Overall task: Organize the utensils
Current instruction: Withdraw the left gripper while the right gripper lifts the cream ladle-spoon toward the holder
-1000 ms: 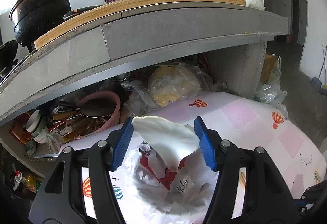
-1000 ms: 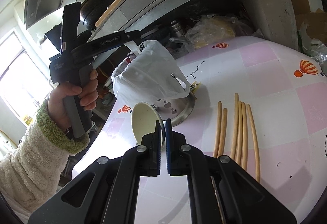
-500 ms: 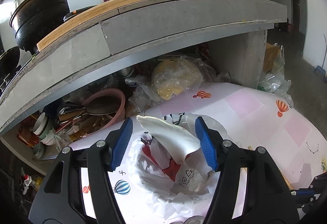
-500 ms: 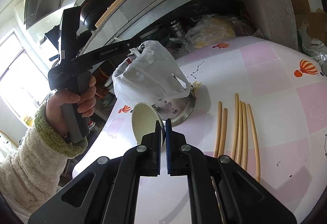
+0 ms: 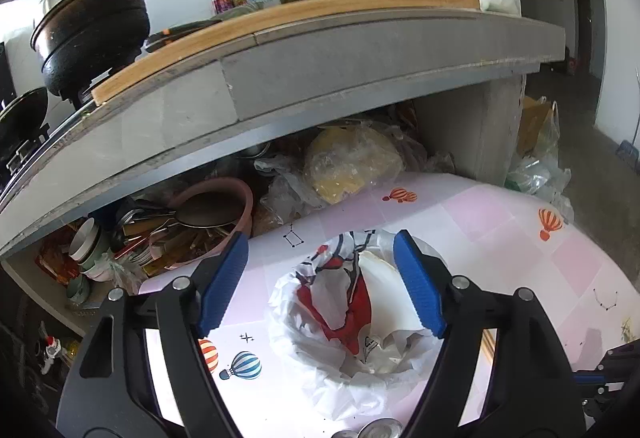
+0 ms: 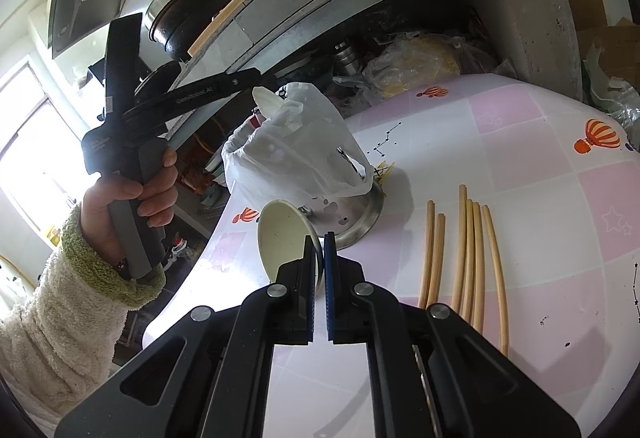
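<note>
We see a white plastic bag (image 5: 360,322) standing open on the table (image 5: 500,222), its base sitting in a perforated steel holder (image 6: 352,214). Inside the bag lie a white spoon (image 5: 378,266) and some red-and-white wrapping; in the right wrist view the spoon's end pokes out of the bag's mouth. Our left gripper (image 5: 320,282) hovers over the bag with its jaws spread wide; they have just been opening, and the blue pads press on nothing. Our right gripper (image 6: 319,266) is clenched on the rim of a small cream bowl (image 6: 284,238), which tilts just beside the steel holder. Six chopsticks (image 6: 468,254) lie side by side on the table, to the right of the holder and apart from it.

The table wears a pink-and-white checked cloth printed with hot-air balloons. Behind it runs a grey concrete counter (image 5: 360,78) bearing a wooden board, a black pot (image 5: 92,26), bottles and a jar. The shelf beneath is crowded with a pink basin (image 5: 216,214) of cooking tools, stacked bowls and plastic bags.
</note>
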